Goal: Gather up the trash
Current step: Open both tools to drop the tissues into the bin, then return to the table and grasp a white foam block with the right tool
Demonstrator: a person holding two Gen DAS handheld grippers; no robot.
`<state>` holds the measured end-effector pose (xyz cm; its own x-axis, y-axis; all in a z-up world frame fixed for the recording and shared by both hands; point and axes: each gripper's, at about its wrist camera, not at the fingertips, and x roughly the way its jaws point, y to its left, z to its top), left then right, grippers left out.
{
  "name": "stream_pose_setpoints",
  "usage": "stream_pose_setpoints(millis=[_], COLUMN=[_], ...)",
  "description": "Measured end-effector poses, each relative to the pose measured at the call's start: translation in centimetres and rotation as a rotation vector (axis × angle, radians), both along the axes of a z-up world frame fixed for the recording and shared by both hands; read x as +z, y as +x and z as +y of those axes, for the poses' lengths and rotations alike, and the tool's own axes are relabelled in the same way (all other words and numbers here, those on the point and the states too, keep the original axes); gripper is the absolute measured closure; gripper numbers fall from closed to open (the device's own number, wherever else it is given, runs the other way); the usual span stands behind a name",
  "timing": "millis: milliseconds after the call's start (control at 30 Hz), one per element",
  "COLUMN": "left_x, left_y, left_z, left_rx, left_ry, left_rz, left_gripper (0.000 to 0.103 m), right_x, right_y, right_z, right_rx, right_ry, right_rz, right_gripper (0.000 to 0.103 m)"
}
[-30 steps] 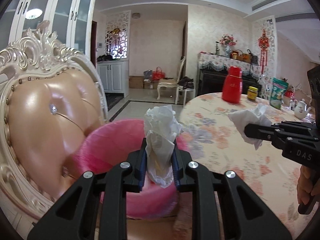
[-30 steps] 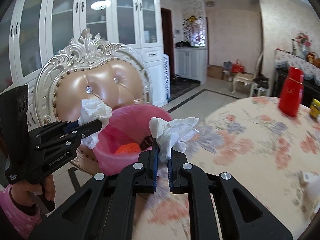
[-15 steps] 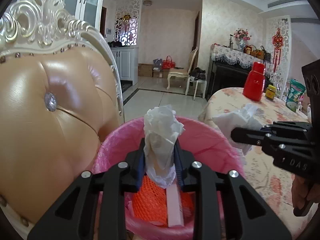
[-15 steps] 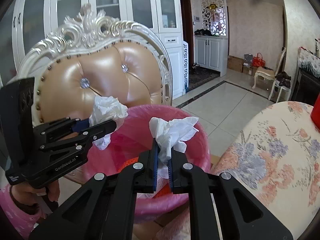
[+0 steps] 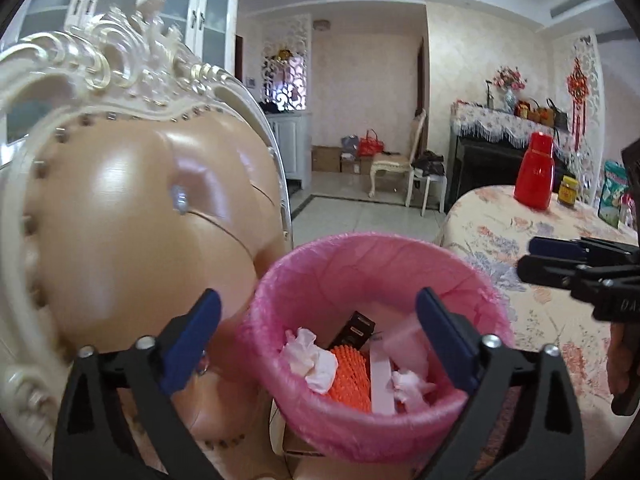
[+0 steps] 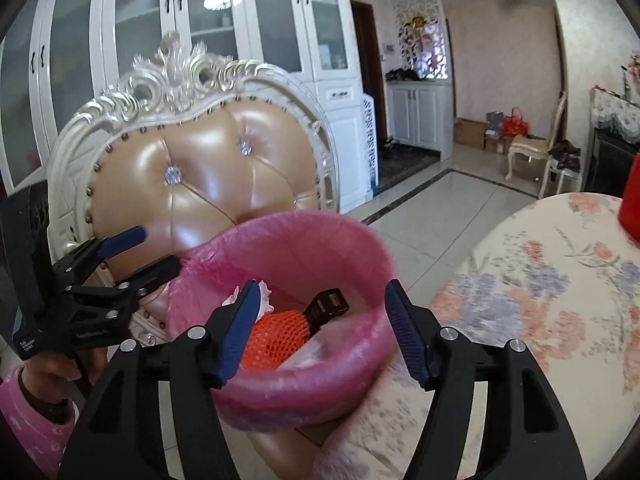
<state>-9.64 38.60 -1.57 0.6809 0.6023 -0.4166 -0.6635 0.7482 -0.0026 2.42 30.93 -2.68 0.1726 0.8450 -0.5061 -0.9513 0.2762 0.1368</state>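
The left gripper (image 5: 318, 330) is opening, its jaws wide apart with nothing between the pads. It hangs over the pink-lined bin (image 5: 320, 256). The right gripper (image 6: 320, 328) is opening too and also holds nothing, above the near rim of the same bin. Inside the bin lie two crumpled tissues (image 5: 310, 358), an orange net (image 5: 352, 376), a black box (image 5: 354, 330) and a pale strip. Behind the bin stands a tan padded chair (image 6: 208, 200). To the right is the flowered table (image 5: 560, 328) with a red flask (image 5: 536, 174).

both tongs opening, empty; tissues (image 5: 310, 356) dropped into bin (image 5: 320, 264).
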Motion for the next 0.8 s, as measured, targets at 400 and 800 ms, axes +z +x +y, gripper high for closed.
stream_pose_setpoints(millis=[400, 800], left_x=[0.3, 1.4], left_y=[4.8, 18.6], left_z=[-11.1, -28.8], left_rx=[-0.296, -0.677], left_ry=[-0.01, -0.093], left_rz=[0.01, -0.044], left_gripper=[0.005, 0.005], right_x=[0.1, -1.3], right_y=[1.0, 6.3], right_z=[-16.5, -35.4], right_rx=[-0.266, -0.723], right_ry=[-0.02, -0.035], right_rz=[-0.072, -0.026], right_gripper=[0.027, 0.025])
